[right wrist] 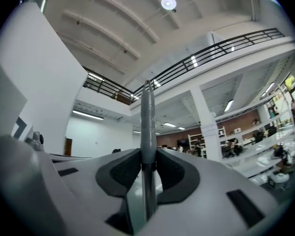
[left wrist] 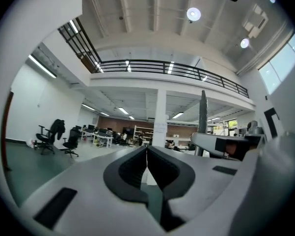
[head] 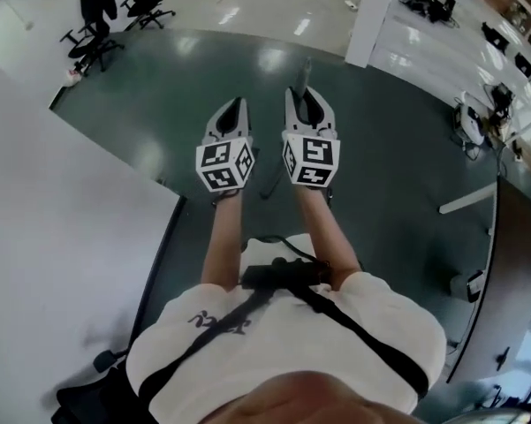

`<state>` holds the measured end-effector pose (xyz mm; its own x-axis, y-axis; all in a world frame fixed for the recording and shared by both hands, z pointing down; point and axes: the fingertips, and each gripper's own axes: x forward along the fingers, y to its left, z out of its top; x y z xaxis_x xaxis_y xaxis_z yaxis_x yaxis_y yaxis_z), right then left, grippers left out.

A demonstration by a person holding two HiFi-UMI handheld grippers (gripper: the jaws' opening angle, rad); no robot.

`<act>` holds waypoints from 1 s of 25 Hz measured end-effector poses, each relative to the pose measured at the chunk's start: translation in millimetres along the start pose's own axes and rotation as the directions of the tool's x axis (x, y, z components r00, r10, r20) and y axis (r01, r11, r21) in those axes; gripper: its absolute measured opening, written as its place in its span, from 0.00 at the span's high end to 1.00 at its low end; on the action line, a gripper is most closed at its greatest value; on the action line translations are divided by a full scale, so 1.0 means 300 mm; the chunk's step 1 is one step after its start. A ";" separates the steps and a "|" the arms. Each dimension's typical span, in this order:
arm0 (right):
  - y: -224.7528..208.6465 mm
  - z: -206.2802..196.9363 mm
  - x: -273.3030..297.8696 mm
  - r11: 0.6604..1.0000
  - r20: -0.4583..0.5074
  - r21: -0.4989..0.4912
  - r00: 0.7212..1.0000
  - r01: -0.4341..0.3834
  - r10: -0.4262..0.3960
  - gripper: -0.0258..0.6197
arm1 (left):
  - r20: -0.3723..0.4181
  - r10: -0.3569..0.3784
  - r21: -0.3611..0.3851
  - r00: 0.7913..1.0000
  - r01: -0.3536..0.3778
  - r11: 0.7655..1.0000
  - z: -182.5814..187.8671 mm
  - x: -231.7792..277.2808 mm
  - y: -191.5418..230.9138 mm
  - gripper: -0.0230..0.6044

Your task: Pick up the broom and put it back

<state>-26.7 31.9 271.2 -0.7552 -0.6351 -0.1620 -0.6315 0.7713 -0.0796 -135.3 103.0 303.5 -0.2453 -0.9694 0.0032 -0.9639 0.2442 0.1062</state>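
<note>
Head view: the left gripper (head: 234, 106) and right gripper (head: 301, 95) are held side by side, left of the white pillar (head: 371, 16). Left gripper view: its jaws are pressed together, empty. Right gripper view: the broom handle (right wrist: 147, 122) is clamped upright between the jaws, left of the pillar.

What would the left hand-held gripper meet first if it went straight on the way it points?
Nothing close: ahead of the left hand-held gripper lies open floor, then probably the white pillar, far off.
</note>
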 end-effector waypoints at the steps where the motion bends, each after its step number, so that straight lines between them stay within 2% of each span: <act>1: -0.097 0.000 -0.008 0.999 -0.004 -0.005 0.999 0.054 -0.054 0.80 | -0.008 -0.048 0.001 0.999 0.048 0.999 -0.011 0.066 -0.072 0.94; 4: -0.308 -0.020 -0.051 0.982 -0.019 -0.033 0.982 0.186 -0.187 0.80 | -0.038 -0.173 -0.001 0.984 0.173 0.985 -0.062 0.207 -0.249 0.94; 7: -0.474 -0.056 -0.108 0.954 -0.026 -0.066 0.956 0.291 -0.293 0.80 | -0.063 -0.278 -0.004 0.958 0.279 0.960 -0.136 0.305 -0.403 0.94; 13: -0.816 -0.057 -0.108 0.867 0.016 -0.100 0.872 0.488 -0.489 0.80 | -0.072 -0.471 -0.001 0.879 0.473 0.881 -0.197 0.585 -0.659 0.94; 16: -0.955 -0.036 -0.052 0.837 0.035 -0.100 0.842 0.538 -0.538 0.80 | -0.063 -0.525 -0.009 0.849 0.525 0.851 -0.189 0.732 -0.734 0.94; 19: -1.063 -0.013 0.026 0.817 0.057 -0.089 0.822 0.570 -0.567 0.80 | -0.052 -0.559 -0.001 0.828 0.559 0.829 -0.167 0.874 -0.771 0.94; 23: -1.165 -0.054 0.202 0.808 0.057 -0.086 0.812 0.583 -0.580 0.80 | -0.028 -0.594 -0.083 0.804 0.590 0.803 -0.153 1.091 -0.735 0.94; 25: -1.209 -0.098 0.299 0.808 0.052 -0.081 0.812 0.584 -0.582 0.80 | -0.016 -0.596 -0.084 0.803 0.592 0.801 -0.153 1.200 -0.710 0.94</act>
<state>129.4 -305.9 314.4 -0.2365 -0.9620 -0.1367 -0.9654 0.2486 -0.0792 -13.6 -299.0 327.8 0.3787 -0.9244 -0.0449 -0.9089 -0.3806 0.1705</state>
